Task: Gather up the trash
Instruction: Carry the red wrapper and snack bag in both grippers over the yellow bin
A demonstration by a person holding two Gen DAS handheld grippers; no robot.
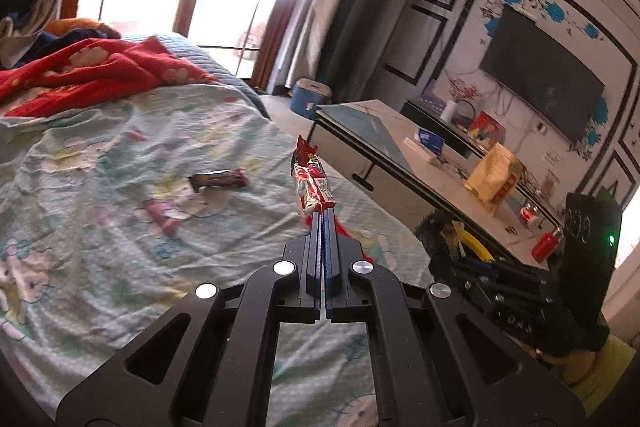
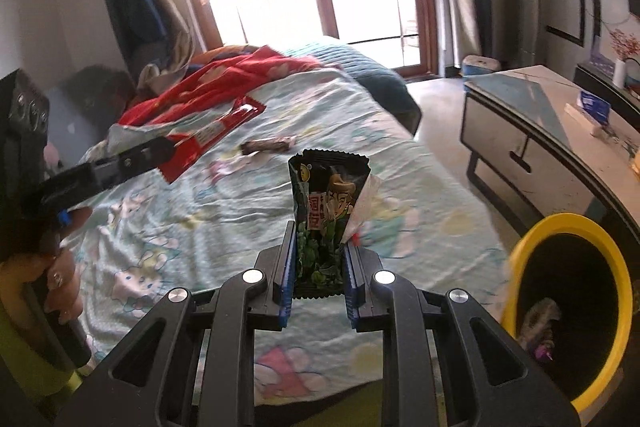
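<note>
My left gripper (image 1: 322,217) is pinching a red-and-silver snack wrapper (image 1: 312,181) with its jaws fully together, the wrapper standing up beyond the fingertips above the floral bedsheet (image 1: 100,211). My right gripper (image 2: 320,239) is clamping a dark green snack packet (image 2: 326,203) between slightly parted jaws, upright over the same bed. I am seeing a brown candy-bar wrapper (image 1: 219,179) lying flat on the sheet, and the yellow-rimmed trash bin (image 2: 532,243) standing beside the bed at lower right.

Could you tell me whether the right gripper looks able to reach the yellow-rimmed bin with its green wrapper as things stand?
Probably yes: the right gripper, shut on the green wrapper, has the yellow-rimmed bin close by at its right, mouth open, nothing visible between them.
</note>
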